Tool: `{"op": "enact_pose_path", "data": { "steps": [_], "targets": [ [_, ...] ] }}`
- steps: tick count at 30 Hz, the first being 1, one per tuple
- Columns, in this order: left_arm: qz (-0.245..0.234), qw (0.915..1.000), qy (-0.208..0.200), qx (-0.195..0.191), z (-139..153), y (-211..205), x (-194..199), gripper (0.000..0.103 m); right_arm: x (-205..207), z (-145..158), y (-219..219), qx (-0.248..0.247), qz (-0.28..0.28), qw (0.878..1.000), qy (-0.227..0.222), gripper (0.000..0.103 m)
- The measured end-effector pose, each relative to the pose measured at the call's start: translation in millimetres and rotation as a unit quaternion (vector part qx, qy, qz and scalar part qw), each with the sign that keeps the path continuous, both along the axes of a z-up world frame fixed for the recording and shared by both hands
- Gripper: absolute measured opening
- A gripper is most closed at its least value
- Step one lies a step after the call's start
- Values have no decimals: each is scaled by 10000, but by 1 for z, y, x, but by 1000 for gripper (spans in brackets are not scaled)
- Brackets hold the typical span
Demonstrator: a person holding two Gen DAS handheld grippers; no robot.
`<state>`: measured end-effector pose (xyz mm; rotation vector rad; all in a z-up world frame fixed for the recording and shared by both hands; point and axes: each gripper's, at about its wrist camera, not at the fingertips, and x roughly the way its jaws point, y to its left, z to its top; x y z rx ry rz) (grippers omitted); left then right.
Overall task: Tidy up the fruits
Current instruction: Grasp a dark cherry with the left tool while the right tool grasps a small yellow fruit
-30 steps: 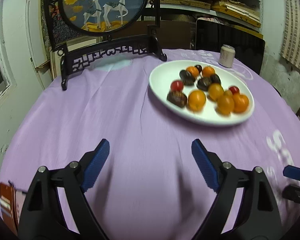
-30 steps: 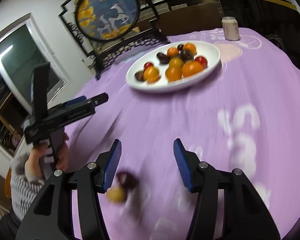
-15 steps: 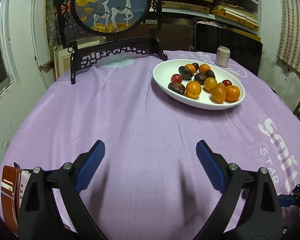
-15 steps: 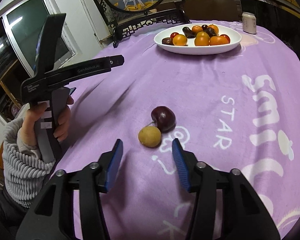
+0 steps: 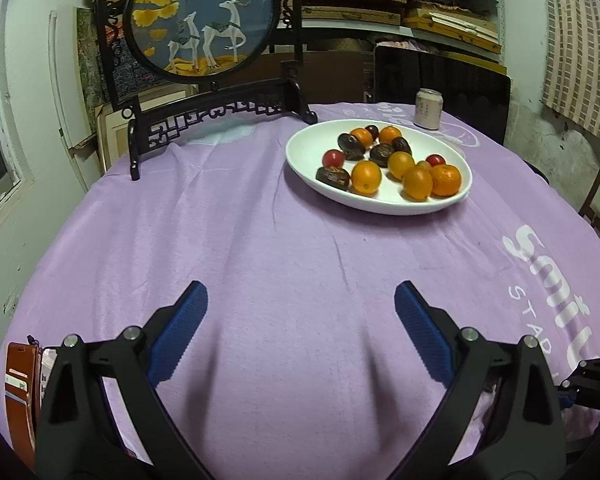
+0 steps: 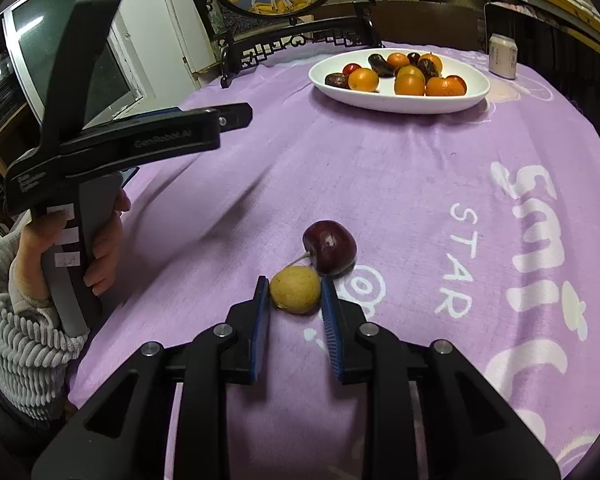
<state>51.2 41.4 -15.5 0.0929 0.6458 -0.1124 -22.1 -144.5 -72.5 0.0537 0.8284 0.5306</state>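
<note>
- The right gripper (image 6: 295,294) is lowered onto the purple cloth (image 6: 400,168) at the near side of the table, and its blue pads (image 6: 260,316) are closed in against a small yellow fruit (image 6: 295,289), one on each side.
- The yellow fruit is pinched between the pads while it sits on the cloth.
- A dark red cherry (image 6: 330,246) lies just beyond the yellow fruit, touching it or nearly so; which of the two cannot be told. Its pale stem is pointed left.
- The left gripper (image 5: 300,330) is held above bare cloth (image 5: 300,240) with its pads (image 5: 178,334) spread wide and nothing between them.
- In the right view the left gripper (image 6: 236,116) is seen from the side at the left, gripped by a hand (image 6: 104,240) in a grey knitted sleeve.
- A white oval plate (image 5: 308,148) is set on the far right part of the table, well apart from both grippers.
- On the plate, oranges (image 5: 366,177), dark dates (image 5: 333,176) and small red fruits (image 5: 333,157) are heaped together.
- A can (image 5: 429,109) stands just beyond the plate at the far edge.
- A round deer screen (image 5: 204,16) on a black carved stand is placed at the far left edge of the table.
- A brown wallet (image 5: 18,384) is seen at the near left edge.
</note>
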Motion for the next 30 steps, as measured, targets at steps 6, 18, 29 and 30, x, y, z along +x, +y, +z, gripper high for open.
{"op": "enact_pose_path", "data": {
  "steps": [6, 18, 29, 30],
  "targets": [
    [-618, 9980, 50, 132, -5, -24, -21, 96, -15, 7, -23, 75, -150, 9998, -101, 27],
    [-1711, 9840, 399, 281, -15, -70, -55, 96, -35, 10, -95, 476, -882, 9949, -79, 27],
    [-2049, 9745, 797, 437, -27, -97, -49, 70, -35, 4, -107, 771, -966, 9923, 31, 27],
    [-2102, 9725, 886, 472, -30, -102, -48, 66, -35, 4, -107, 781, -953, 9924, 39, 27]
  ]
}}
